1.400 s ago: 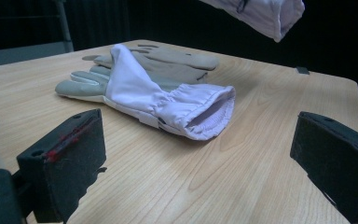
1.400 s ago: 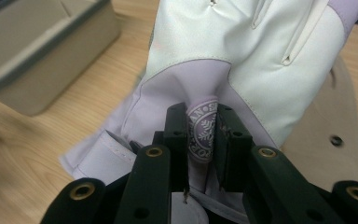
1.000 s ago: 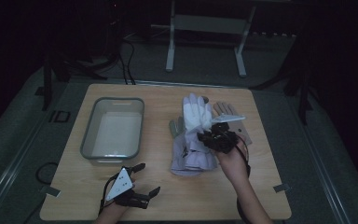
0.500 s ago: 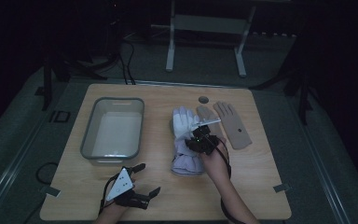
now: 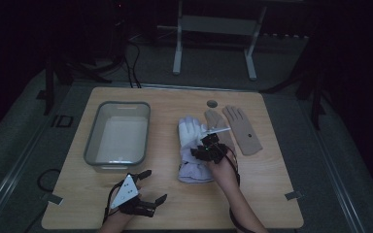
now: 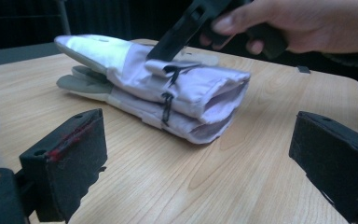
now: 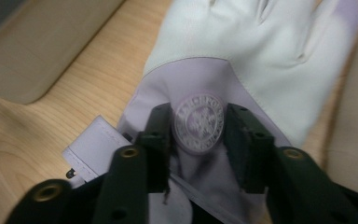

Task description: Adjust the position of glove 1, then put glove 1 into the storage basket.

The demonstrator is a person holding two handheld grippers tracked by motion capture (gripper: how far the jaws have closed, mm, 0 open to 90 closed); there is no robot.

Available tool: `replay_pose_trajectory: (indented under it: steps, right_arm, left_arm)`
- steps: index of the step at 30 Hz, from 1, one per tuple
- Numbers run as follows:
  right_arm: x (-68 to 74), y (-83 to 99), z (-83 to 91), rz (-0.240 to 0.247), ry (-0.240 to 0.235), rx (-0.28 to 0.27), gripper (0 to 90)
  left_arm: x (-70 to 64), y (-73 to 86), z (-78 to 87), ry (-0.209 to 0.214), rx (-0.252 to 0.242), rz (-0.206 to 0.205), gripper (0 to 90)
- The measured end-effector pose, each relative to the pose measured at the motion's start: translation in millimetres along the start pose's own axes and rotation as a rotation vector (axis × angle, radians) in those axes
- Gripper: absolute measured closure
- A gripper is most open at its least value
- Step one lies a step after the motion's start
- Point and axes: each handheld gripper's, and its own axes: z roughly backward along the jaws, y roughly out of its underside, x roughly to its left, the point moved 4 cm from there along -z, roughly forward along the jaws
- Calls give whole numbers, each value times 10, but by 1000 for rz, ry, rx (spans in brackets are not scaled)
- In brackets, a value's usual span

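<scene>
the white and lilac gloves (image 5: 193,148) lie stacked one on the other near the middle of the wooden table (image 5: 272,194), fingers pointing to the far edge, cuffs toward the person. from the left gripper view you can see the two layers plainly, the lilac cuffs (image 6: 200,100) folded thick at the near end and a black cord running down the side.

the right gripper (image 5: 209,149) is down on the top glove, its jaws closed in on a pinch of lilac fabric around a round embossed badge (image 7: 199,122); the cloth bunches up between the black pads (image 7: 159,140). the right hand (image 5: 223,170) reaches in from the near edge, and in the left gripper view the same hand (image 6: 307,23) shows above the gloves.

the left gripper (image 5: 143,187) hangs low over the near left part of the table, well apart from the gloves, its jaws spread wide with nothing between them.

a grey plastic tub (image 5: 99,143) sits to the left of the gloves. a pair of tan gloves (image 5: 243,128) lies flat just to the right, one partly under the white pair. a small round hole (image 5: 212,103) marks the tabletop near the far edge.
</scene>
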Motion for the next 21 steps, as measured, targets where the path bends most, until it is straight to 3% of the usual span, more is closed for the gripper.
replay_pose_trajectory:
  steps: [1, 3, 6, 9, 11, 12, 18, 19, 21]
  right_arm:
    - [2, -14, 45, 16, 4, -20, 498]
    - [-1, -30, 104, 27, 8, -42, 464]
    - [-28, -54, 301, 55, 11, -86, 279]
    - [-64, -30, 384, 73, 19, -81, 132]
    - [-97, -12, 444, 74, 4, -96, 132]
    - [-101, 14, 473, 96, -28, -84, 111]
    - [-135, 79, 543, 132, -24, -92, 121]
    - [-169, 106, 613, 186, -11, -137, 140]
    - [-218, 115, 657, 214, 1, -166, 148]
  left_arm:
    - [0, 0, 0, 0, 0, 0, 41]
    - [16, 1, -3, -23, 12, 20, 41]
    - [25, 1, -5, -36, 15, 26, 41]
    - [15, 2, -9, -38, 25, 17, 41]
    - [-2, 3, -18, -37, 39, 14, 41]
    - [-7, 4, -21, -35, 42, 14, 41]
    - [-42, -19, -58, -22, 87, 63, 41]
    - [-76, -93, -70, -21, 93, 66, 42]
    - [-106, -146, -79, -10, 95, 80, 43]
